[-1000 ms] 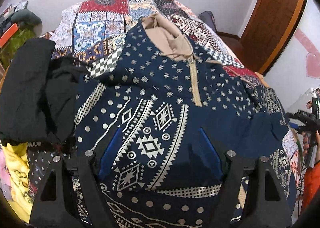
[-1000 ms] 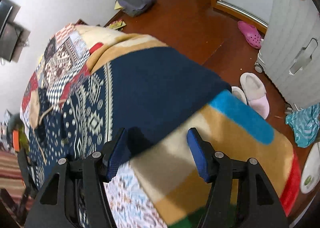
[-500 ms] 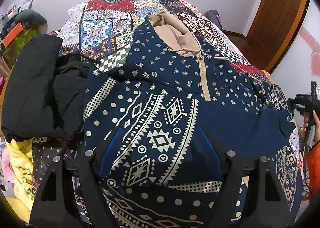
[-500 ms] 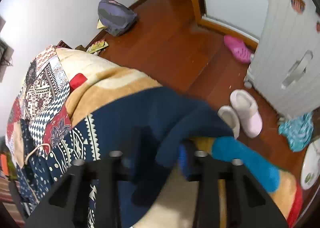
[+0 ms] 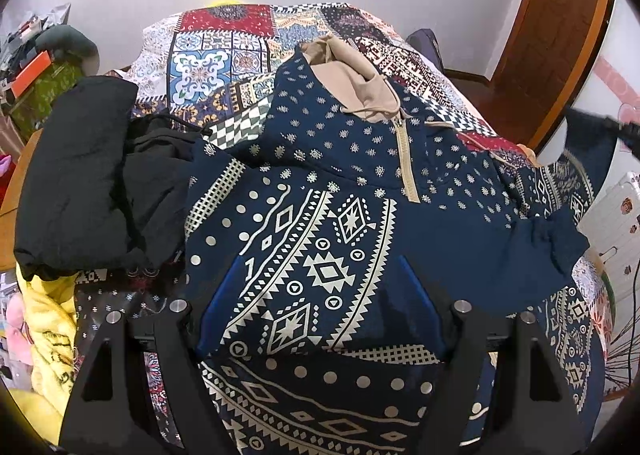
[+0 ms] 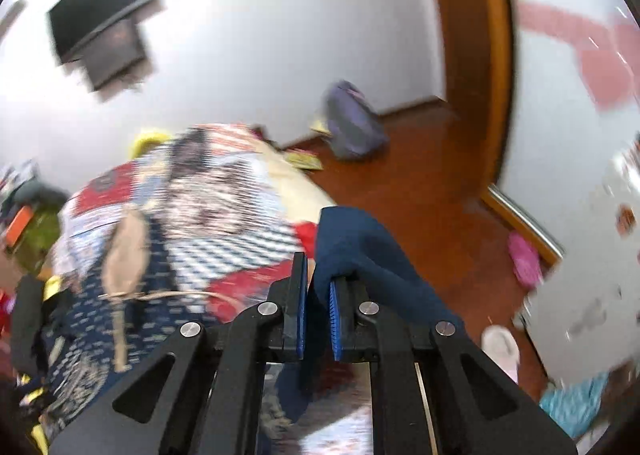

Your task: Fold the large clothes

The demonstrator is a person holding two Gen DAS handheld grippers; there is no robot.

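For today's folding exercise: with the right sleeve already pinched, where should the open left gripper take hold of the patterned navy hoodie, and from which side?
Judging by its pose, grip the hoodie at its left side edge beside the black clothes, coming in from the left. That edge lies flat and exposed, while the left gripper hovers open over the smooth middle, which offers no fold to pinch.

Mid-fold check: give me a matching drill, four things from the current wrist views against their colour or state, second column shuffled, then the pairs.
Things:
1. hoodie
2. hood lining
3. left gripper
4. right gripper

States:
A. tan
B. shut on a navy fold of the garment
C. navy with a cream geometric print, spread on the bed
D. open above the printed front

Pairs: 1-C, 2-A, 3-D, 4-B
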